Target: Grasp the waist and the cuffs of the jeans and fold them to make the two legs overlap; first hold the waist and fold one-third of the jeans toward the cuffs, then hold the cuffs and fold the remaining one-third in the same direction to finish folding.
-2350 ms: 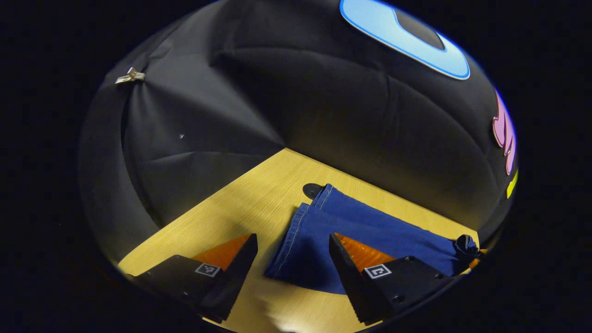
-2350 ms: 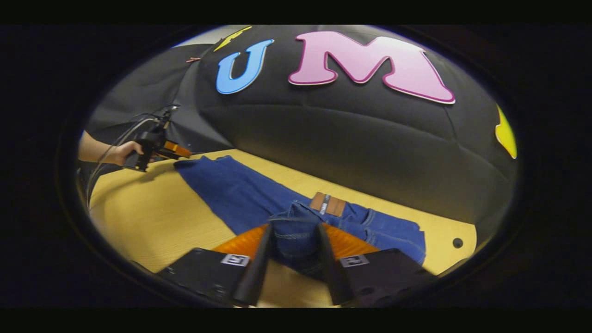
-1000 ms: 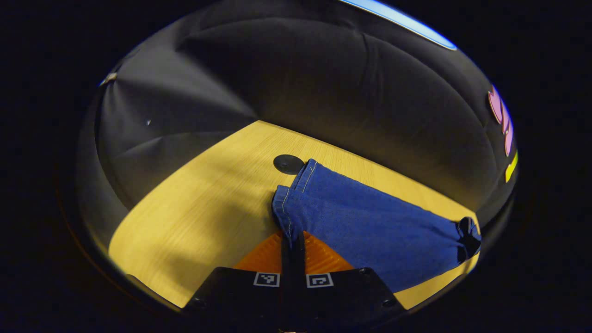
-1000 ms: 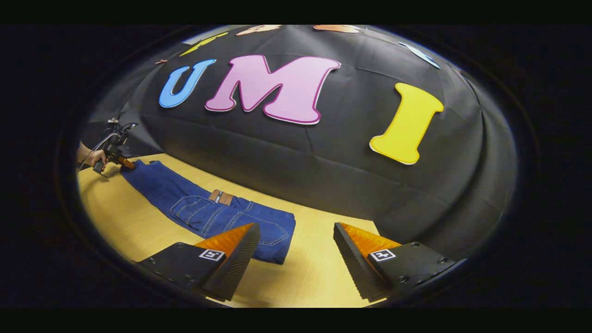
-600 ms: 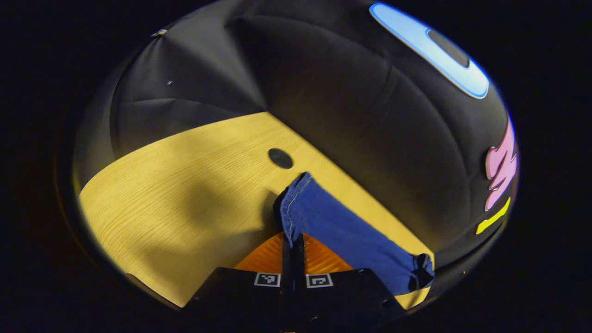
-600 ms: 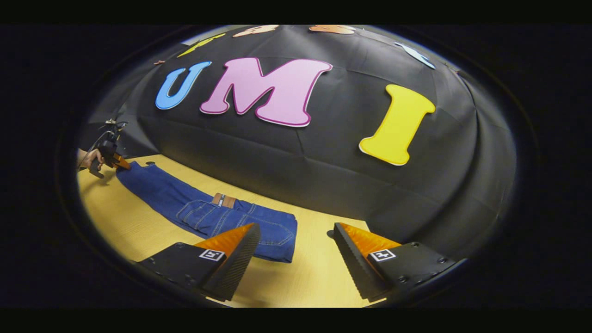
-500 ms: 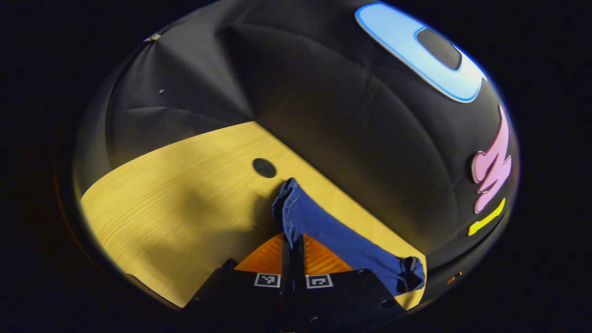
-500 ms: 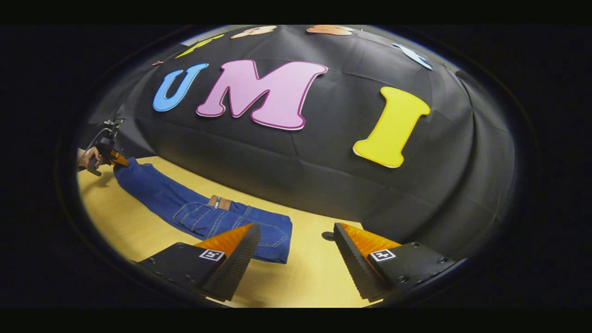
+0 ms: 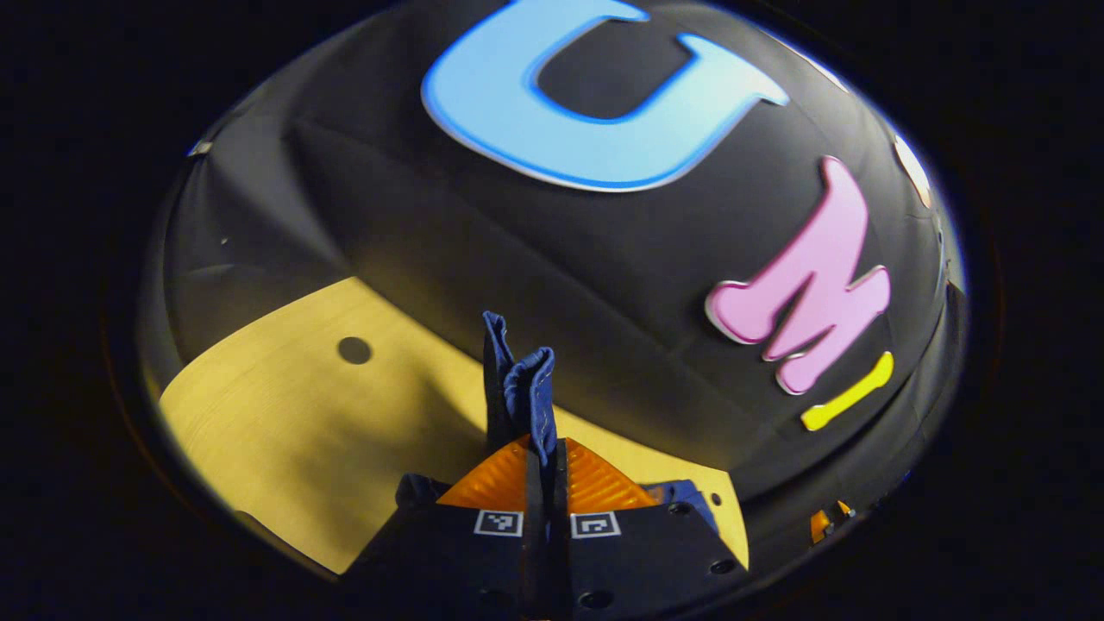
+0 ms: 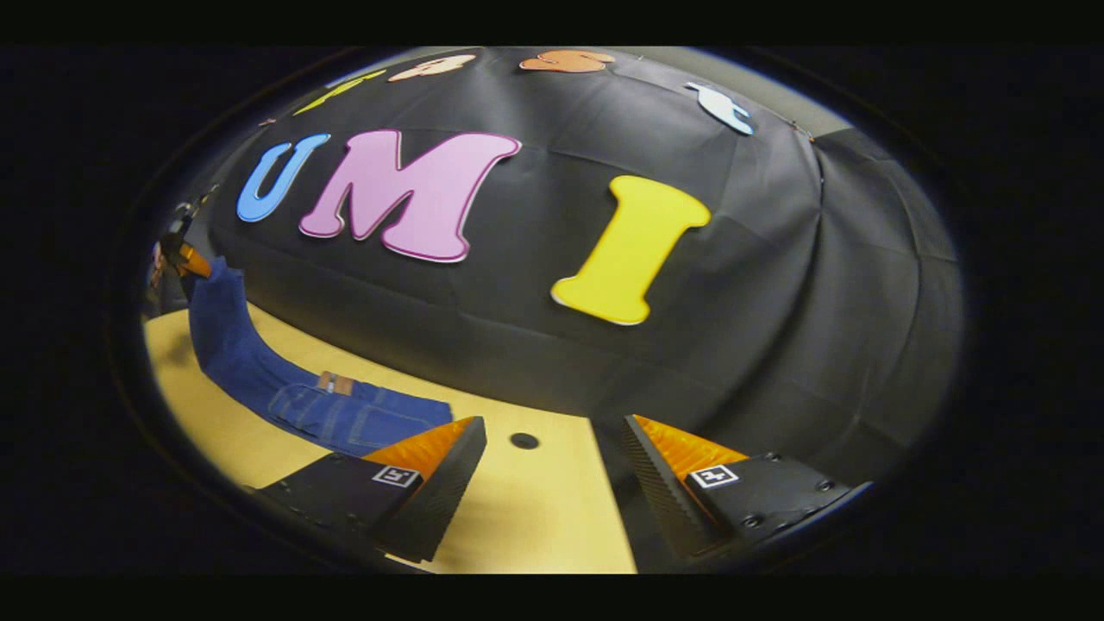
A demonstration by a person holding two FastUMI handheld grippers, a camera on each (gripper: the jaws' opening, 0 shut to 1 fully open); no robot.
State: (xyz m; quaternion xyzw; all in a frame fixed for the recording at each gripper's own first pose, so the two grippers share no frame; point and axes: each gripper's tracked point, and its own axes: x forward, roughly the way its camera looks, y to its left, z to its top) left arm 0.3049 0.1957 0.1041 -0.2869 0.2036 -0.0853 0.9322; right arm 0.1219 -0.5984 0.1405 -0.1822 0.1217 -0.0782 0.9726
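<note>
1. Both views are dim overall; the brightest area is the yellow wooden table (image 9: 285, 405), lit from above.
2. A soft dark shadow lies on the table just beside the raised jeans (image 9: 517, 388) in the left gripper view.
3. Strong fisheye distortion bows the table edge and the black cloth wall (image 10: 776, 285).
4. Brightness falls off and detail softens toward the rims.

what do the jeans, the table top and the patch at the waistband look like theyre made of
Jeans: blue denim, matte, with pale contrast stitching around the pockets. Table: pale wood or wood-look laminate with fine grain lines and a smooth low sheen; which, I cannot tell. Waistband patch: tan, probably leather or imitation leather.
</note>
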